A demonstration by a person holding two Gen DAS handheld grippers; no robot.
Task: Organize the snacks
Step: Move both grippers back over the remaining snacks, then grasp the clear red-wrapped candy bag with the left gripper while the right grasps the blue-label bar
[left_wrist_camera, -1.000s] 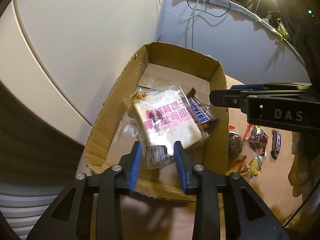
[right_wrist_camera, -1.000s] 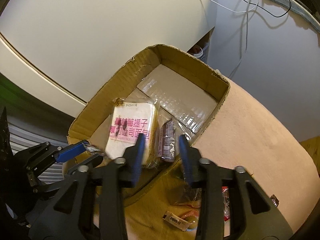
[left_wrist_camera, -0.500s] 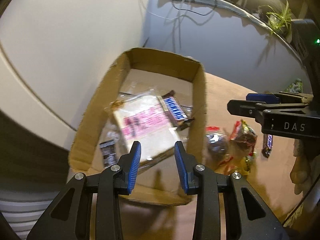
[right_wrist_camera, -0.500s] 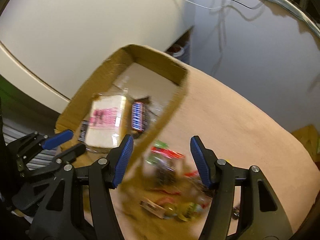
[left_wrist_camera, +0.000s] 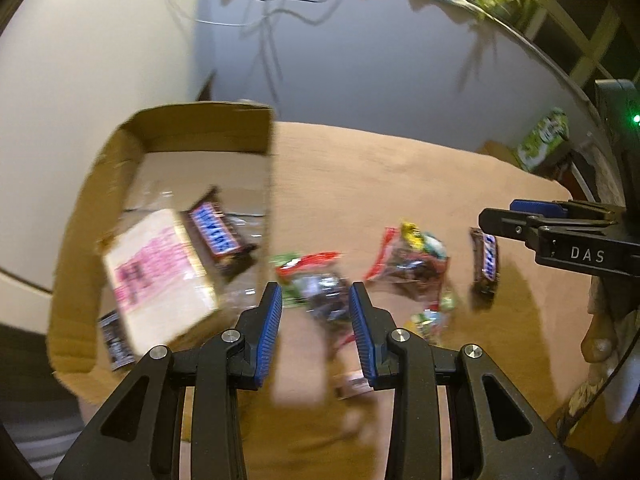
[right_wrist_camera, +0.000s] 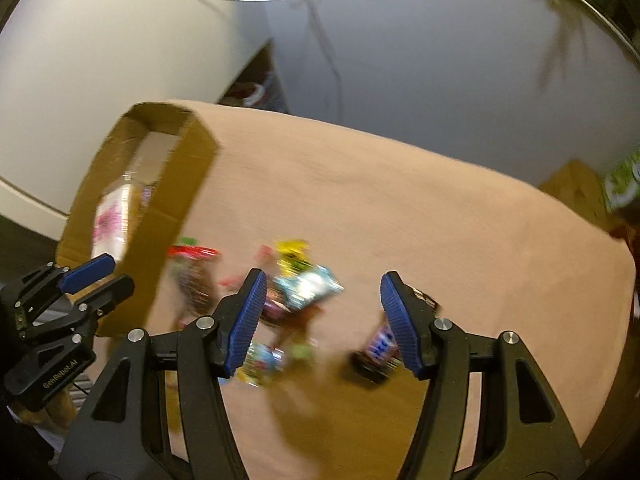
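Left gripper point(left_wrist_camera: 316, 320): jaws apart and empty, low centre of the left wrist view, framing a blurred wrapped snack point(left_wrist_camera: 320, 296).
Right gripper point(right_wrist_camera: 320, 320): jaws wide apart, nothing held, hanging over the loose pile point(right_wrist_camera: 296, 284) in the lower middle of its view.
Box point(left_wrist_camera: 80, 216): cardboard, at the left of both views — it held a white bread packet point(left_wrist_camera: 156, 272), a brown candy bar point(left_wrist_camera: 218, 236) and a small dark packet point(left_wrist_camera: 116, 340).
Still out: crinkly sweets and a second brown candy bar point(left_wrist_camera: 486, 266) on the tan cloth point(left_wrist_camera: 380, 168), right of the box.
Handling: probably light, soft and slippery film wrappers — best pinched across the filled middle, gently for the bread.
Writing: "DAS" on the right gripper and "GenRobot.AI" on the left; pink print on the bread was too blurred to read.
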